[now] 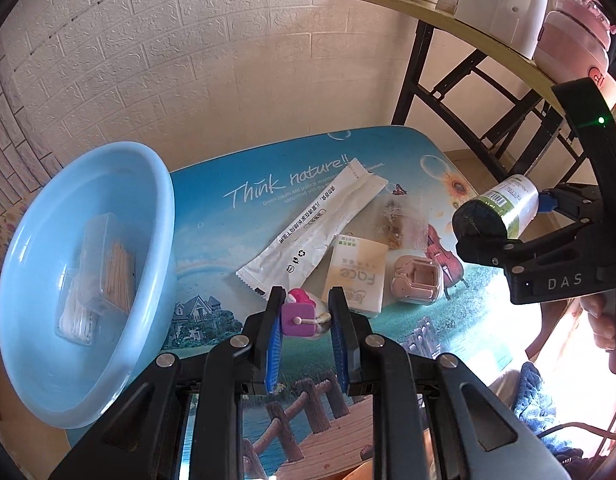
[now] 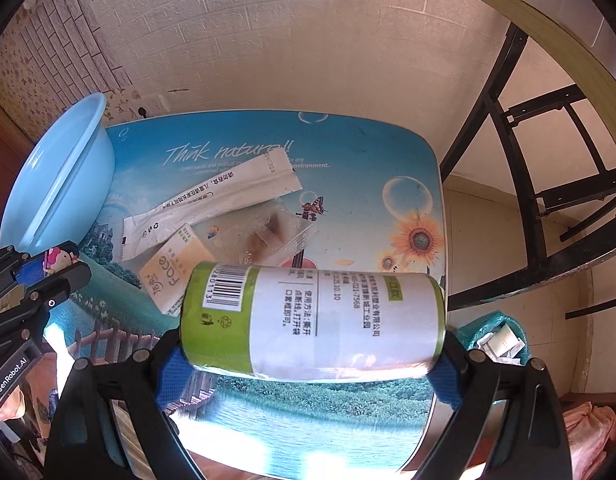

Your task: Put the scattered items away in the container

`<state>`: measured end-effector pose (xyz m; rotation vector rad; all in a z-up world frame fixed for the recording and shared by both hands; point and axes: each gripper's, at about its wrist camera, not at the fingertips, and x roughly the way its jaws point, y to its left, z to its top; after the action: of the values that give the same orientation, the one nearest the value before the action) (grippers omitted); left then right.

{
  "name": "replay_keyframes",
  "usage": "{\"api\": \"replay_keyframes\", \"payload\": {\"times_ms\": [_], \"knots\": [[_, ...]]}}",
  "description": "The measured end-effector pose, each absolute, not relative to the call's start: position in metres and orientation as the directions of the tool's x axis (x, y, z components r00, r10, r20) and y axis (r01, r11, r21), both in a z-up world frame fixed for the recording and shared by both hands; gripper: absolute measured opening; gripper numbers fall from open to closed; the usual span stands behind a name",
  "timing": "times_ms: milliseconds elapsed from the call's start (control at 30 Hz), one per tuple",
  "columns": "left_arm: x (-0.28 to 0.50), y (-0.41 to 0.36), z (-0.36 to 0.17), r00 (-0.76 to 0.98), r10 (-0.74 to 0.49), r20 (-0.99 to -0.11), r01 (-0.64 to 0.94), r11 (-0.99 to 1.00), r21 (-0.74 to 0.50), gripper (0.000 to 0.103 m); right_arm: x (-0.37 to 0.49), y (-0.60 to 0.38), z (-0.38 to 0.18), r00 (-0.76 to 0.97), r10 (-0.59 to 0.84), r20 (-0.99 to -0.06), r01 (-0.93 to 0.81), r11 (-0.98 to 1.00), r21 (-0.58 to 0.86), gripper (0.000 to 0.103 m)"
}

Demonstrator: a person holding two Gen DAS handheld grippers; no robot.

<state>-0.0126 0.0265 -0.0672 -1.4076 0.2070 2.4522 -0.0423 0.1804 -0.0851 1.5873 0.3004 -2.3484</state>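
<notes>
Your left claw (image 1: 306, 316) is closed on a small pink and purple toy (image 1: 304, 314); the blue pads (image 1: 274, 344) press it from both sides, and it hangs clear of the table (image 1: 388, 152). Your right claw (image 2: 308, 368) is closed on a roll with a green and white label (image 2: 312, 320), gripped at its two flat ends.

The relation that matters is the blue basin (image 1: 164, 208). In the left wrist view it fills the left side of the frame, just beside the left claw, so the toy only needs to go to the left. In the right wrist view the basin (image 2: 88, 148) sits at the far left, with the left claw (image 2: 56, 266) between it and the roll. I judge your left hand is nearer and should drop first.

The roll lies on its side, its long axis running left to right across the right wrist frame, from pad to pad. The barcode end points to the left, toward the basin.

Still on the table, in the middle of both frames: a long white packet (image 1: 312, 232), a tissue pack (image 1: 356, 276), a clear bag (image 1: 400, 220) and a small pink case (image 1: 418, 280). The packet's long axis runs from lower left to upper right.
</notes>
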Motion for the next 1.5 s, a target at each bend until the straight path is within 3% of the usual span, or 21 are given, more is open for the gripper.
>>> {"api": "replay_keyframes", "payload": {"times_ms": [500, 967, 1500], "knots": [[-0.017, 0.006, -0.043, -0.512, 0.189, -0.838, -0.293, -0.955, -0.037, 0.02, -0.044, 0.185, -0.076, -0.356, -0.149, -0.923, 0.357, -0.934, 0.014, 0.096], [-0.022, -0.017, -0.013, -0.541, 0.177, -0.822, -0.266, -0.963, -0.032, 0.02, -0.031, 0.147, -0.03, -0.392, -0.194, -0.9, 0.438, -0.899, 0.003, 0.096], [-0.027, -0.06, -0.012, -0.551, 0.16, -0.819, -0.199, -0.978, -0.058, 0.02, -0.028, 0.096, -0.021, -0.351, -0.263, -0.899, 0.505, -0.862, 0.055, 0.096]]}}
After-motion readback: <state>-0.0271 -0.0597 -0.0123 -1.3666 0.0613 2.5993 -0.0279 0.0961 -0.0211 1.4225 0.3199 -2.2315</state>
